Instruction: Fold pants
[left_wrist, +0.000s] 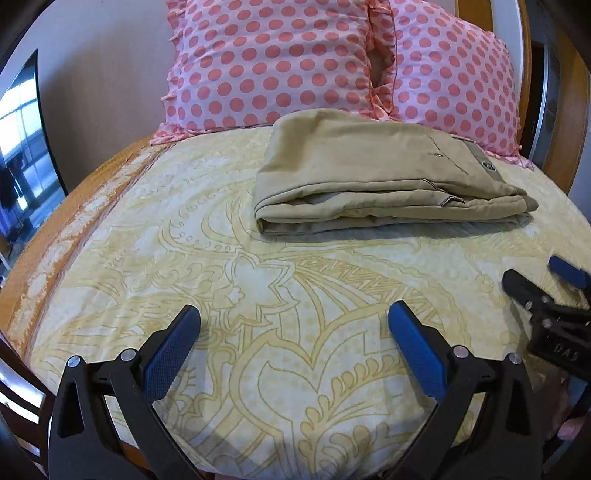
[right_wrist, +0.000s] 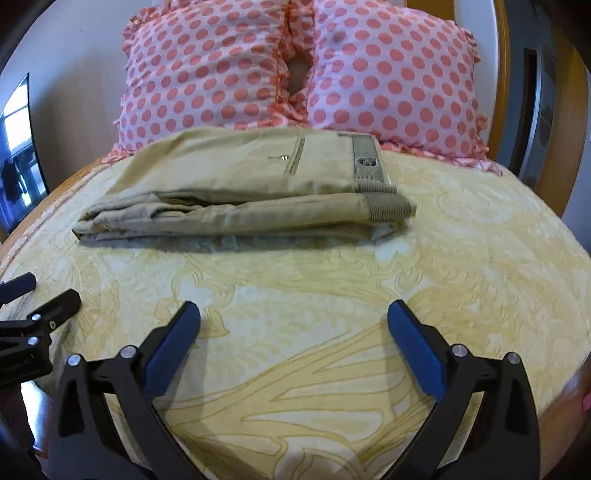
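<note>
The khaki pants lie folded in a flat bundle on the bed, just in front of the pillows, waistband to the right; they also show in the right wrist view. My left gripper is open and empty, hovering over the bedspread well short of the pants. My right gripper is open and empty, also short of the pants. The right gripper shows at the right edge of the left wrist view, and the left gripper shows at the left edge of the right wrist view.
The bed has a yellow patterned bedspread with an orange border. Two pink pillows with coral dots lean against the wall and wooden headboard behind the pants. A dark screen stands at the left.
</note>
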